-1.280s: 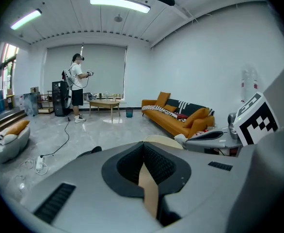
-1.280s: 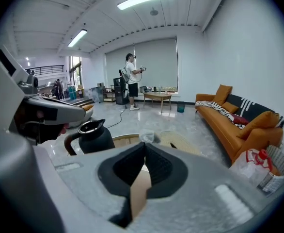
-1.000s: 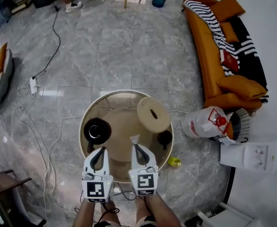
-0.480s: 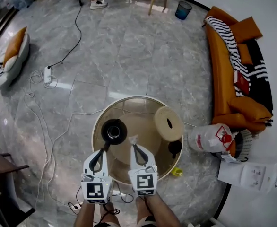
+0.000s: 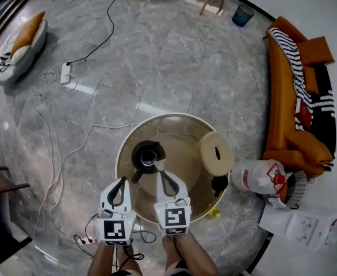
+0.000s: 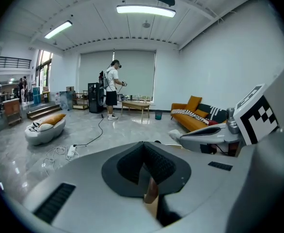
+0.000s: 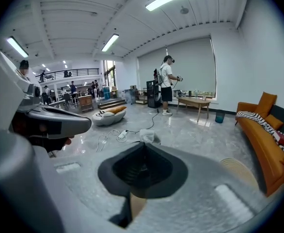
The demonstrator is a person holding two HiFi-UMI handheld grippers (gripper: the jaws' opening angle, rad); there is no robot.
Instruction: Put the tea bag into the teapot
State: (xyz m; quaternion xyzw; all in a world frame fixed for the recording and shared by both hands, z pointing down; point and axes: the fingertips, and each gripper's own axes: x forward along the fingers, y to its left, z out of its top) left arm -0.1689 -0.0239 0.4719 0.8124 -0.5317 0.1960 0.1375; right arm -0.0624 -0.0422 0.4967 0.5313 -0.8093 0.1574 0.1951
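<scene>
A black teapot [image 5: 147, 156] with its top open stands on the left half of a round table [image 5: 183, 121]. My right gripper [image 5: 161, 172] is shut on a small white tea bag [image 5: 160, 164], which hangs just right of the teapot's near rim. In the right gripper view the tea bag [image 7: 147, 136] pokes out past the closed tips [image 7: 143, 147]. My left gripper [image 5: 123, 181] is over the table's near left edge, below and left of the teapot. Its jaws [image 6: 143, 144] meet with nothing between them.
A round beige disc [image 5: 216, 153] and a small black lid [image 5: 219, 183] sit on the table's right side. Cables [image 5: 53, 154] trail over the floor at left. A white sack [image 5: 259, 177], an orange sofa [image 5: 286, 96] and a person [image 6: 113, 89] far off are around.
Both grippers have moved left across the table toward the teapot. The tea bag went from well right of the teapot to just beside its rim. The jaws stayed as they were.
</scene>
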